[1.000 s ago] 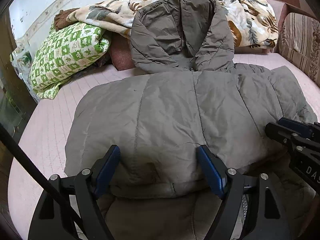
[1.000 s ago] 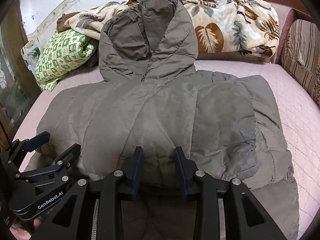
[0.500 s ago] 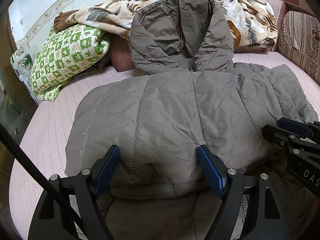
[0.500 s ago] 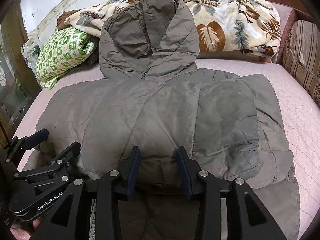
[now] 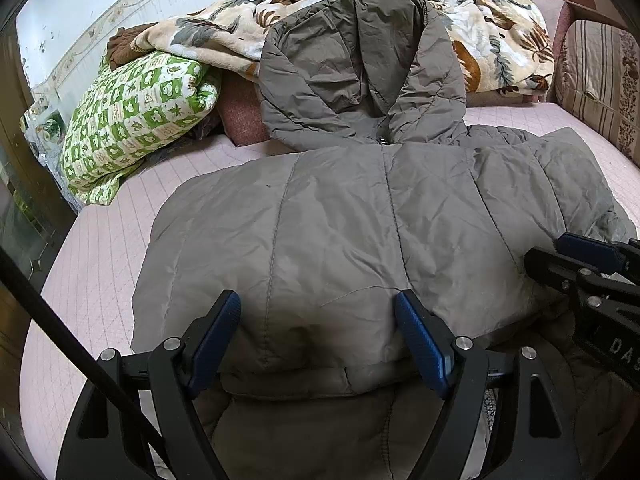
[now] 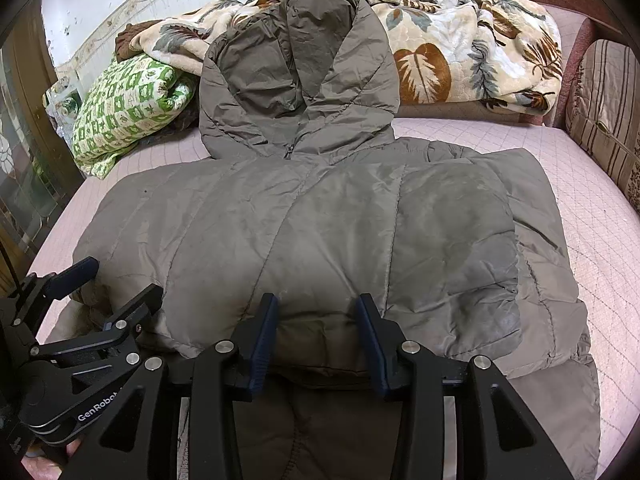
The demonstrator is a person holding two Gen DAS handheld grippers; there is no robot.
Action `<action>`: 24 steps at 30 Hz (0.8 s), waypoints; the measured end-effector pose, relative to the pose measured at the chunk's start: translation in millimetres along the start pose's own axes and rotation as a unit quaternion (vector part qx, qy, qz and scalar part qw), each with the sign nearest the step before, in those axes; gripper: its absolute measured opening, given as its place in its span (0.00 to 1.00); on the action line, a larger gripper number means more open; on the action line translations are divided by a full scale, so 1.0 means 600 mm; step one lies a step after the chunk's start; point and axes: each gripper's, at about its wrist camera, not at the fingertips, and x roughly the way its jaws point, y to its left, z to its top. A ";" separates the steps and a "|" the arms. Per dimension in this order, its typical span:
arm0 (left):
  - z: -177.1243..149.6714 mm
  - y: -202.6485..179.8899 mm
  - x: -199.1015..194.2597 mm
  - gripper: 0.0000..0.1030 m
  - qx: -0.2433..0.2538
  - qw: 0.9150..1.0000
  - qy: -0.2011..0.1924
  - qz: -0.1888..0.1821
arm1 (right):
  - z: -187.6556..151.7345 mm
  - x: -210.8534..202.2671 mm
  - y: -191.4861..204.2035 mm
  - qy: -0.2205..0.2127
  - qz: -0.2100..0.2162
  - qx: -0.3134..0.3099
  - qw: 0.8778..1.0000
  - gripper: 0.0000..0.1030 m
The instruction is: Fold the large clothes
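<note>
I see my left gripper (image 5: 318,340) spread wide, its two blue pads on either side of a puffy fold of the coat (image 5: 360,232). The near edge of the fold bulges up between the pads, but I cannot tell if they touch it. My right gripper (image 6: 318,338) is partly open, with the folded edge of the coat sitting in the gap between its pads. It does not squeeze the cloth. To the left of my right gripper, the other gripper pokes in at the coat's corner.

Under both grippers lies a lower layer of the same grey-brown coat. Just ahead, the coat's folded body is spread across the pink bed (image 6: 592,184). Farther ahead, the hood (image 6: 296,76) stands up and leans on a leaf-print blanket (image 6: 460,48) heaped at the far end of the bed. To the far left of the hood is a green checked pillow (image 5: 136,116). On the far right is a striped cushion (image 6: 604,108).
</note>
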 end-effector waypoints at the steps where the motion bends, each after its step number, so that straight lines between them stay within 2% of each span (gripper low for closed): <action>1: 0.001 0.001 -0.002 0.77 0.000 1.000 -0.003 -0.001 | 0.002 -0.004 -0.001 -0.002 0.005 0.005 1.000 0.43; 4: 0.008 0.011 -0.012 0.77 -0.008 1.000 -0.015 -0.007 | 0.016 -0.026 -0.018 -0.024 0.023 0.032 0.999 0.43; 7: 0.018 0.042 -0.024 0.77 -0.032 0.999 -0.029 -0.005 | 0.026 -0.045 -0.049 -0.048 0.006 0.062 0.997 0.43; 9: 0.020 0.069 -0.022 0.77 -0.053 0.998 -0.026 0.002 | 0.031 -0.047 -0.074 -0.048 -0.004 0.085 0.995 0.43; 13: 0.013 0.127 0.011 0.77 -0.114 0.993 0.018 0.009 | 0.027 -0.034 -0.114 -0.027 -0.010 0.131 0.991 0.43; 15: 0.007 0.152 0.039 0.77 -0.156 0.986 0.054 -0.024 | 0.023 -0.020 -0.112 -0.010 -0.014 0.128 0.992 0.44; 16: 0.004 0.157 0.044 0.77 -0.165 0.984 0.060 -0.032 | 0.022 -0.018 -0.107 -0.008 -0.020 0.122 0.992 0.45; 20: 0.008 0.147 0.035 0.77 -0.146 0.988 0.048 -0.017 | 0.021 -0.012 -0.090 -0.007 -0.037 0.091 0.995 0.50; 24: 0.013 0.154 0.002 0.77 -0.158 0.987 0.005 -0.027 | 0.024 -0.033 -0.097 -0.028 -0.017 0.108 0.994 0.50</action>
